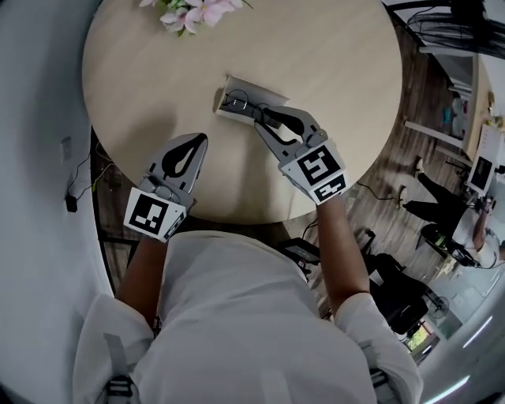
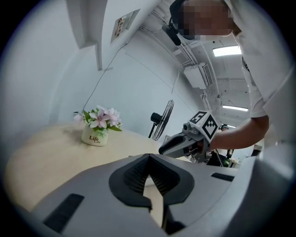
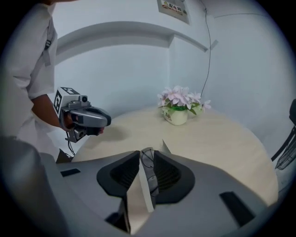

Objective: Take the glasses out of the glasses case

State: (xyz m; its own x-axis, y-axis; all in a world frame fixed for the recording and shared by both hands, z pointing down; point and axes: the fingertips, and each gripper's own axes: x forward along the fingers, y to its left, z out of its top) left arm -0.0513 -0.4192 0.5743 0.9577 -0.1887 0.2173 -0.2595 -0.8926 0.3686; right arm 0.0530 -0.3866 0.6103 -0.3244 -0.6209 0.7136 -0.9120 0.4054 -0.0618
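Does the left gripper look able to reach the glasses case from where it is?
Probably yes. Only bare table lies between the left gripper and the glasses case's near end; the right gripper, closed on the glasses, occupies the far end.

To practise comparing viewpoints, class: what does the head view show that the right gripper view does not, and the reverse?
Only the head view shows the whole open glasses case lying on the table, with the right tool tip at it. Only the right gripper view shows the glasses held between that tool's jaws, and the pot under the flowers. Both show the round table, the pink flowers and the left tool, which is away from the case.
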